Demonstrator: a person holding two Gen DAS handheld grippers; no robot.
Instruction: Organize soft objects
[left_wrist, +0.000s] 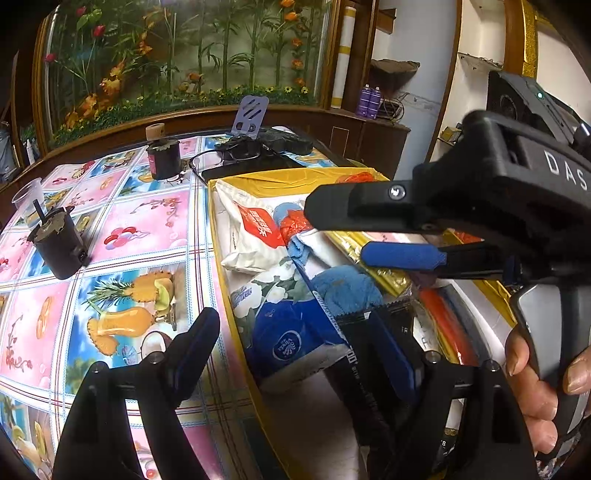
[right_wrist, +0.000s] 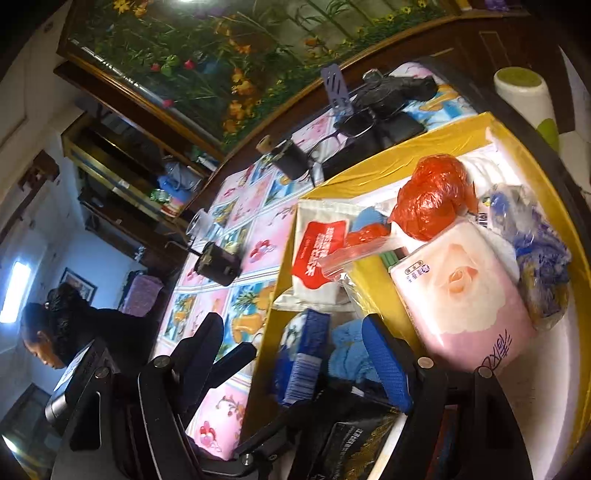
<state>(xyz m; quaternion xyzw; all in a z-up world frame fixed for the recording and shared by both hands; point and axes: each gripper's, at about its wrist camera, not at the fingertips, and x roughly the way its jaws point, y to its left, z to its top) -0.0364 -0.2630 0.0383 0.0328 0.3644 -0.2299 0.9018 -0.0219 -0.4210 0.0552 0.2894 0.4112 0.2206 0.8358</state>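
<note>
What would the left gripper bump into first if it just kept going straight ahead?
Probably the blue tissue pack, lying in the gold-lined box. The left gripper is open, and the pack sits right between its fingers. The fluffy blue cloth lies just beyond. Depth is hard to judge through this lens.

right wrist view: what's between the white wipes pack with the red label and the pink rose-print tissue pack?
A clear zip bag with red contents lies between the white wipes pack and the pink tissue pack, over the gold tray wall; right wrist view.

Box (right_wrist: 376, 166) crammed – open tablecloth (left_wrist: 147, 225) left, two cups (left_wrist: 59, 243).
</note>
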